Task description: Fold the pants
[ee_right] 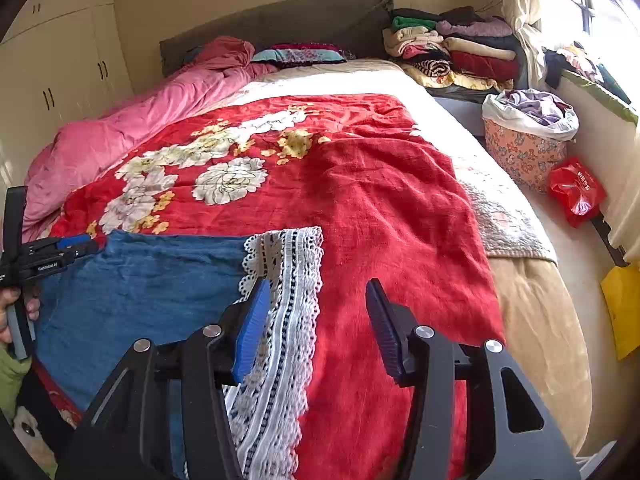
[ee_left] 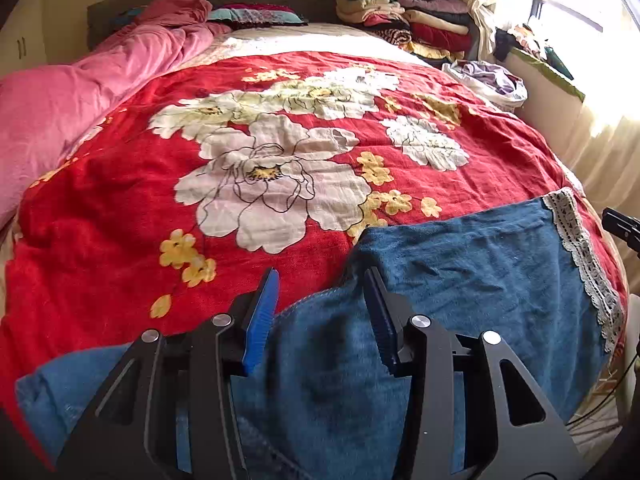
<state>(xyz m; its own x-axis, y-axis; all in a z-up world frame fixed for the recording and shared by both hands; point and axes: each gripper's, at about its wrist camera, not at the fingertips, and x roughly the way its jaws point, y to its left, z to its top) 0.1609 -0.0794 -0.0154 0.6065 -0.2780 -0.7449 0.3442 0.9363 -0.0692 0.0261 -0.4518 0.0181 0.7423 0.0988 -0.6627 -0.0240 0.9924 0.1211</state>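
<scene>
Blue pants (ee_left: 460, 272) lie folded flat on a red floral blanket (ee_left: 120, 220) at the near end of the bed, their white lace hem (ee_left: 576, 240) on the right. My left gripper (ee_left: 322, 276) hovers open over the left part of the pants, and its pads touch nothing. In the right wrist view the pants (ee_right: 140, 280) lie at the left. My right gripper (ee_right: 318, 284) is open above the lace hem (ee_right: 288, 280), which lies below its left finger without being pinched. The left gripper (ee_right: 60, 248) shows at the far left, held by a hand (ee_right: 8, 312).
A pink duvet (ee_left: 60, 112) is bunched along the bed's left side. Folded clothes (ee_right: 452, 52) are stacked at the head on the right. A clothes-filled basket (ee_right: 528, 136), a red bag (ee_right: 576, 192) and a yellow item (ee_right: 624, 308) stand on the floor at the right, below the window.
</scene>
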